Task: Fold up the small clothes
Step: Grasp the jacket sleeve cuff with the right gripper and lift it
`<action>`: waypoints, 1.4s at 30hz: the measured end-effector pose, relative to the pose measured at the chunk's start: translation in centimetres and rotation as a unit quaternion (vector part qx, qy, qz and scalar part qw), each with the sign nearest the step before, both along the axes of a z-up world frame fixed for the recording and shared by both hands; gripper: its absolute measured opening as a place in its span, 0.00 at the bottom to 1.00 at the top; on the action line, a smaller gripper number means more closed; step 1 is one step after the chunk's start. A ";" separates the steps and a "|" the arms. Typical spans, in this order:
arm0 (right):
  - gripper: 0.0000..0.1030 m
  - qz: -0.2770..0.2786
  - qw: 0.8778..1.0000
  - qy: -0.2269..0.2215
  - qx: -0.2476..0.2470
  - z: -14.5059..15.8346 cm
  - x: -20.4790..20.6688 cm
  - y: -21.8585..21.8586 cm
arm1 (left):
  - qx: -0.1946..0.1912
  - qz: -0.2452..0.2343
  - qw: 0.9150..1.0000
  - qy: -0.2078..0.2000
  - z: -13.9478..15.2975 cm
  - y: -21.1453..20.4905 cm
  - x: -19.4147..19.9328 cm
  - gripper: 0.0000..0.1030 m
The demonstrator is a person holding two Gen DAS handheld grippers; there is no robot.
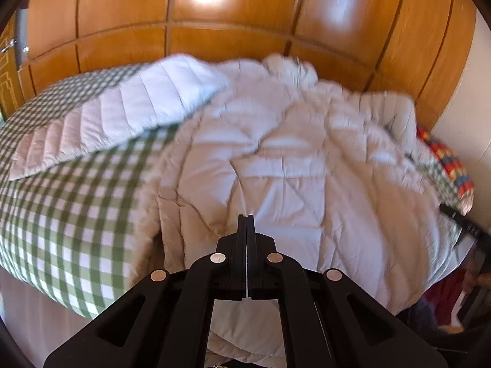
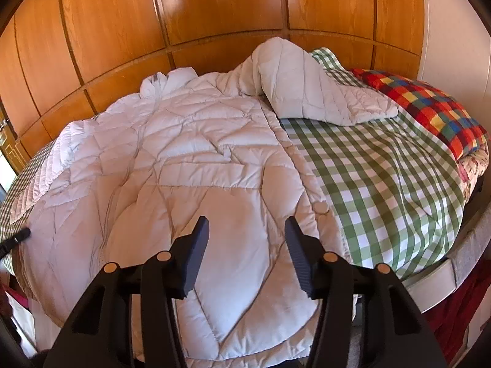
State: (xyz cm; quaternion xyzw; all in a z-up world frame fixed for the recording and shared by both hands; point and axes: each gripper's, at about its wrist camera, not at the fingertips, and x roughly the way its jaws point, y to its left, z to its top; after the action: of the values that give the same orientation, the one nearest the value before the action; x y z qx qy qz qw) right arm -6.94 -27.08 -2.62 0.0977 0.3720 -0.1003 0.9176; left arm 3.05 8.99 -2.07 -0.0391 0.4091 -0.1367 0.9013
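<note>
A white quilted puffer jacket (image 1: 291, 153) lies spread flat on the bed, hood (image 1: 288, 67) at the far end. In the left wrist view one sleeve (image 1: 122, 113) stretches out to the left over the checked cover. My left gripper (image 1: 246, 217) is shut, its tips low over the jacket's near left part; I cannot tell whether fabric is pinched. In the right wrist view the jacket (image 2: 184, 153) fills the middle, its other sleeve (image 2: 307, 92) bent up at the far right. My right gripper (image 2: 247, 227) hangs above the hem, jaws partly apart, nothing between them.
A green and white checked cover (image 2: 383, 178) spreads over the bed. A bright multicoloured checked pillow (image 2: 423, 107) lies at the right end. Wooden wardrobe doors (image 1: 245, 15) stand behind the bed. The bed's near edge (image 2: 435, 276) drops off at the lower right.
</note>
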 end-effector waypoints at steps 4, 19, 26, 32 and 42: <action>0.49 0.013 1.000 0.004 -0.004 0.0 0.3 0.5 | -0.015 0.017 1.000 0.002 0.3 0.7 0.1 0.00; 0.72 0.072 0.994 0.067 0.035 -3.8 3.0 0.3 | 0.043 0.065 0.997 -0.011 1.0 0.1 -1.0 0.00; 0.72 0.072 0.994 0.046 0.066 -1.8 2.3 -0.6 | 0.049 0.039 0.997 -0.047 2.4 -3.8 0.6 0.00; 0.65 0.055 0.995 0.026 0.077 0.3 2.0 -3.4 | 0.035 0.018 0.999 -0.004 0.6 -8.4 3.2 0.00; 0.52 -0.081 0.969 -0.018 0.234 2.0 4.2 -19.0 | 0.047 -0.018 0.999 0.011 -1.4 -11.5 4.1 0.03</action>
State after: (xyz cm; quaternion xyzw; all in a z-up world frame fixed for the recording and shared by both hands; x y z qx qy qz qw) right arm -2.70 -46.05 -0.66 0.3415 0.3595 -0.0831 0.8644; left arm 7.17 -2.55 -3.45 0.0092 0.4258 -0.1328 0.8949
